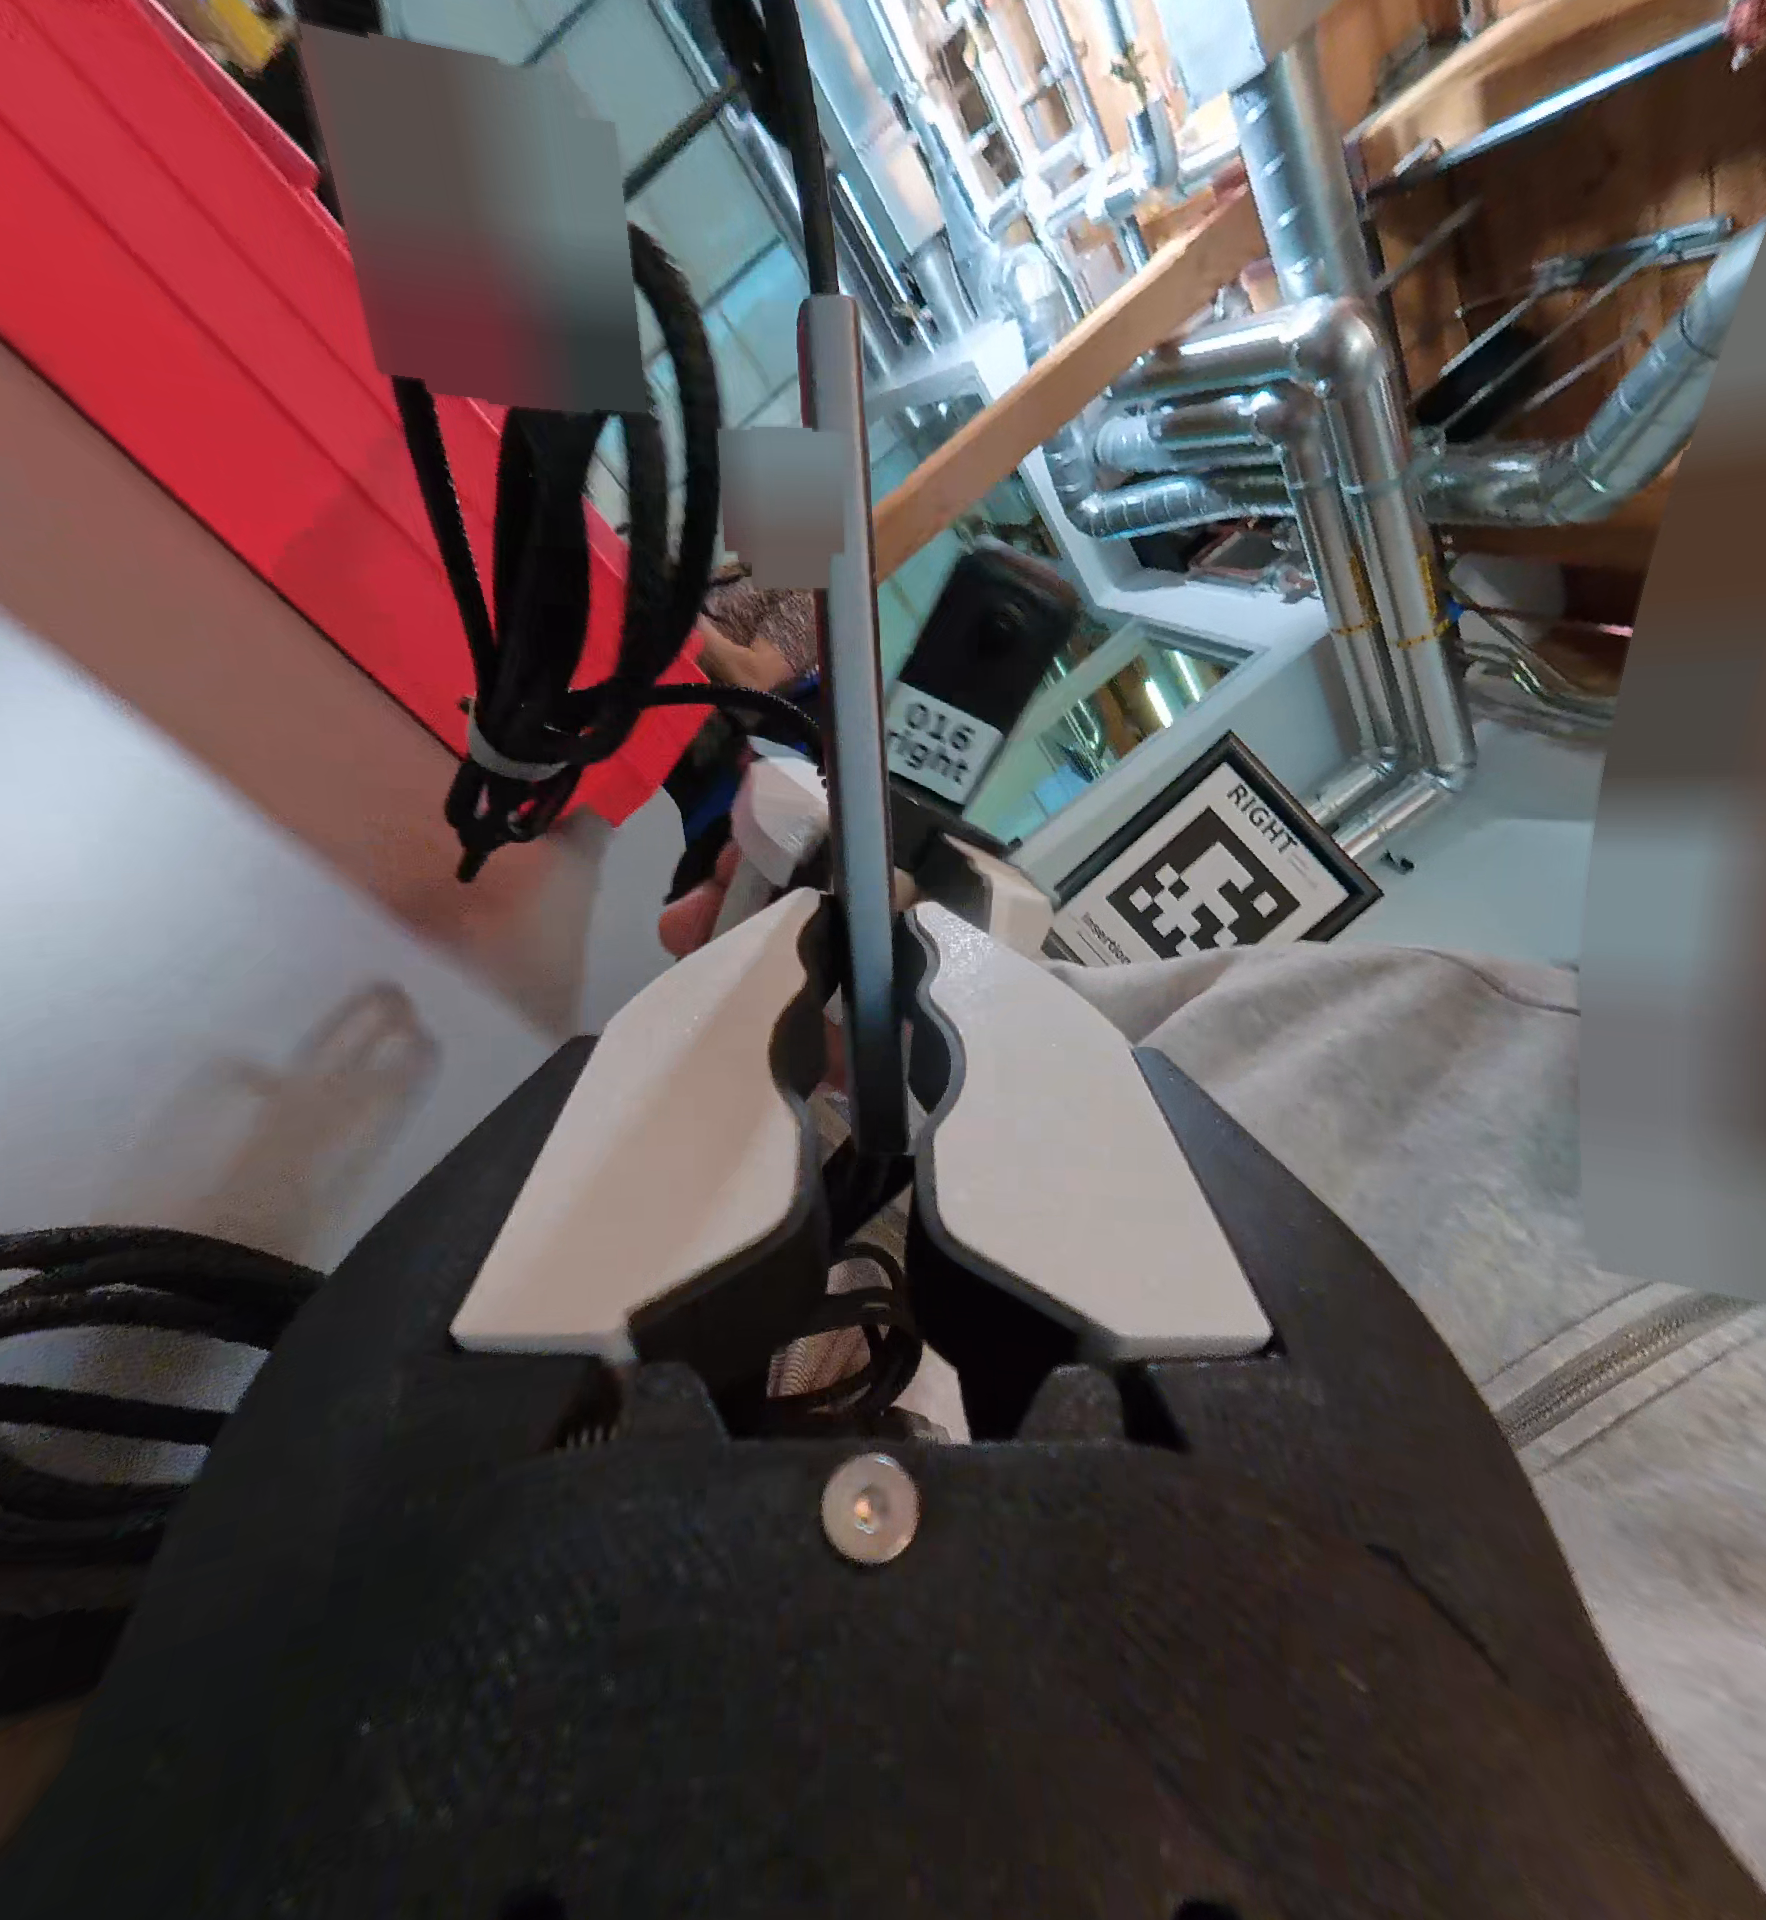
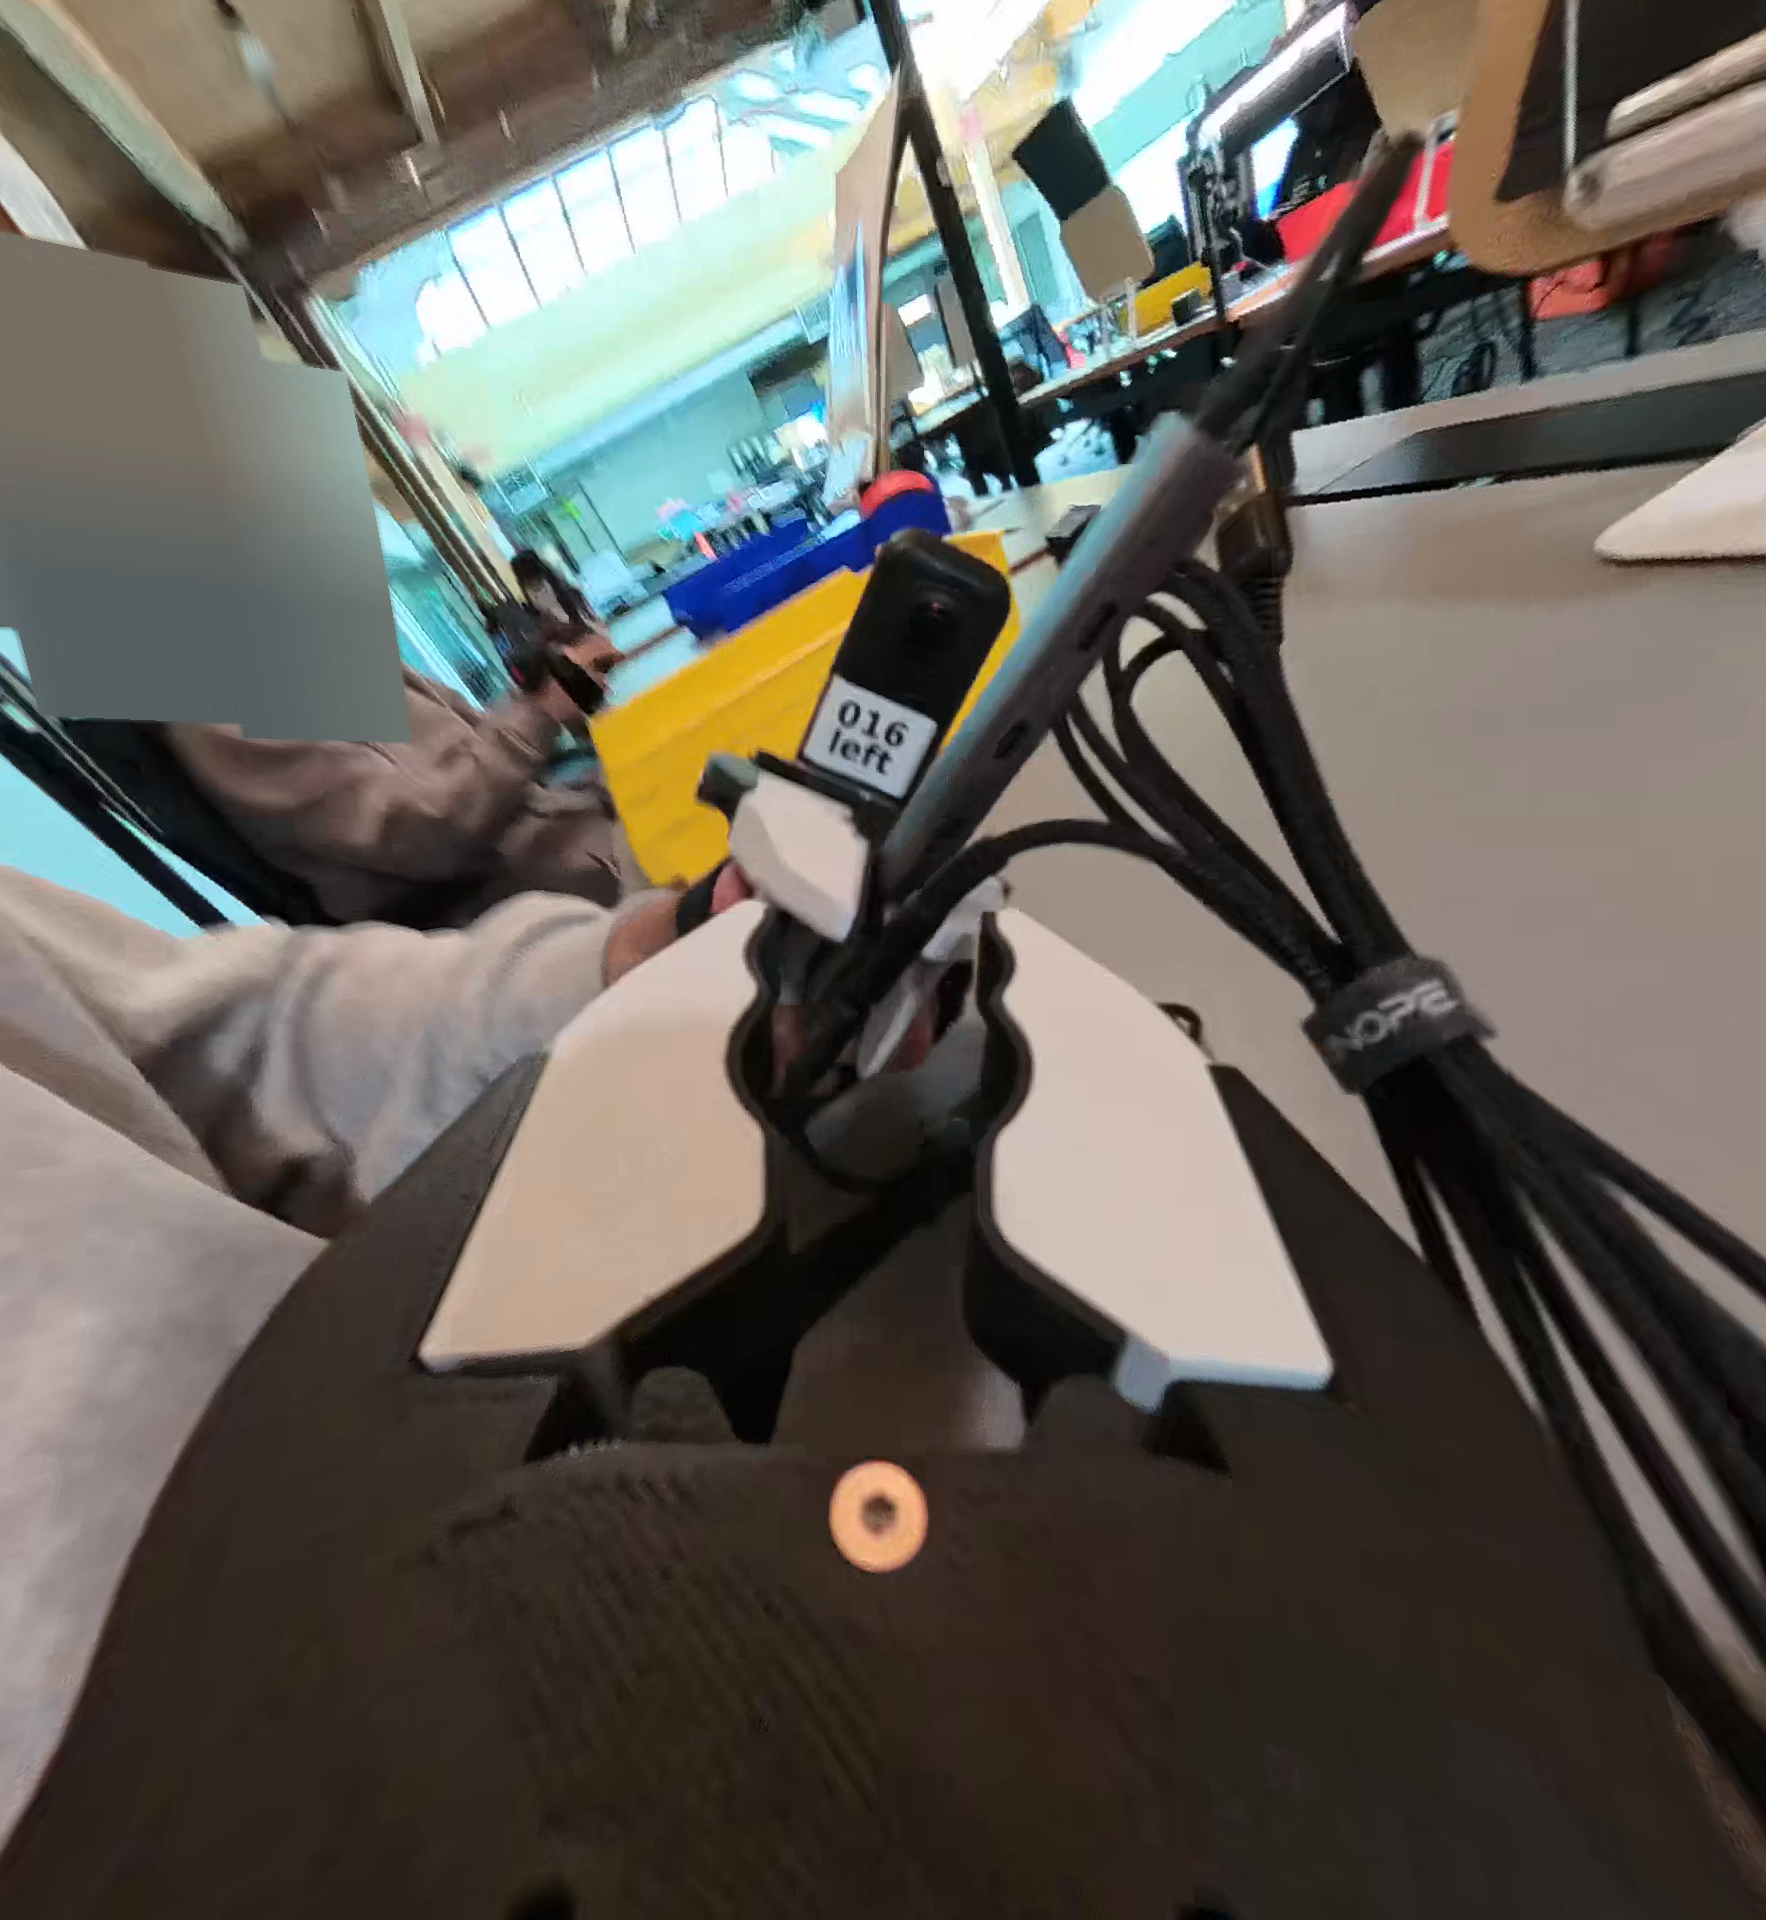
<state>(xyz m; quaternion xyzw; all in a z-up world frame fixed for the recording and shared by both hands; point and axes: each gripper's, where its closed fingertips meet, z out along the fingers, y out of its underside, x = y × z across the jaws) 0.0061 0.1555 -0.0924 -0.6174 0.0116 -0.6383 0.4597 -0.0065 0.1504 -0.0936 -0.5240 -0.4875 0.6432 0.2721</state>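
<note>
Now, left wrist view: the left tongs (image 1: 863, 1023) clamp the thin grey hub (image 1: 851, 727) edge-on, which could twist loose under its dangling cable bundle (image 1: 546, 665); right wrist view: the right tongs (image 2: 874, 1023) pinch its cord (image 2: 848, 997) above the table (image 2: 1533, 831), which may slip.

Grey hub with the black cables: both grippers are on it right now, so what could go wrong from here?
1. The left gripper pinches only the thin edge of the grey hub, so the hub may twist or slip.
2. The strapped cable bundle hangs loose beside the right gripper and may snag.
3. The right gripper closes around thin cables near the hub's end; pulling apart may strain them.
</note>
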